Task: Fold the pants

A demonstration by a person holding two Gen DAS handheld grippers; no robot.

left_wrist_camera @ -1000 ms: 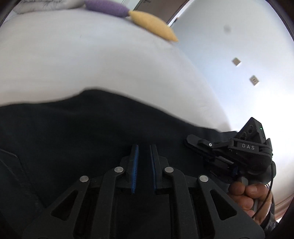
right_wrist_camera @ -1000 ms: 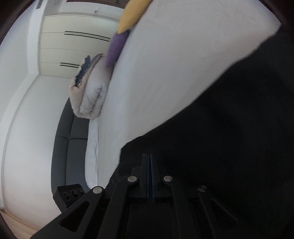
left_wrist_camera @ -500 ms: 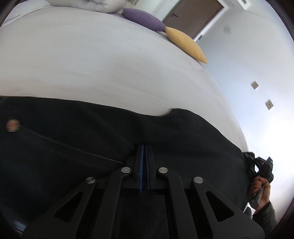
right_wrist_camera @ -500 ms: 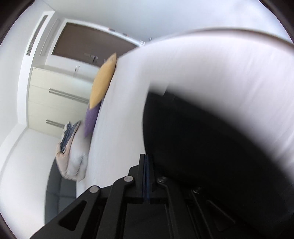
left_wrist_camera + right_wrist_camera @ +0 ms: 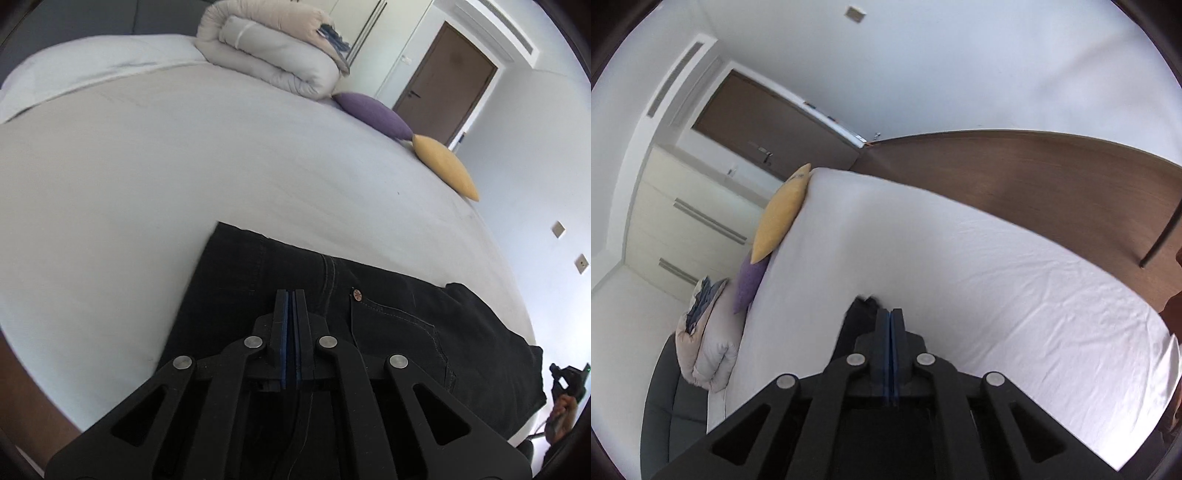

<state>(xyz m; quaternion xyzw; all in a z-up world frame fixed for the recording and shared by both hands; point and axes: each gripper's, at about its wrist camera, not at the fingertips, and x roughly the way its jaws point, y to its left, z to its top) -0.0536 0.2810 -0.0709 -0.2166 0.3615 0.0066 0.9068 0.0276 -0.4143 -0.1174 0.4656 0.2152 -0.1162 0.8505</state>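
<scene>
The fingers [image 5: 280,325] of the left gripper [image 5: 290,295] are pressed nearly together, blue pads almost touching, and whether they pinch any cloth cannot be told; they sit low over the black pants [image 5: 388,325]. The fingers [image 5: 882,332] of the right gripper [image 5: 891,312] are likewise drawn tight, with only a thin line between the pads, and a dark bit of the pants [image 5: 858,314] shows just beside and behind their tips; whether cloth is caught between them cannot be told either.

The pants lie on the bed [image 5: 184,184], spread across its near edge, with a seam and a small metal rivet [image 5: 356,294] showing beside the left gripper. The white sheet around them is mostly smooth. Far across the bed a purple cushion [image 5: 373,115] and a yellow cushion [image 5: 445,166] lie end to end, near a rolled duvet [image 5: 273,48]. Beyond stands a brown door [image 5: 443,81]. In the left view's lower right corner, the hand [image 5: 563,413] holding the other gripper shows at the bed's edge.
</scene>
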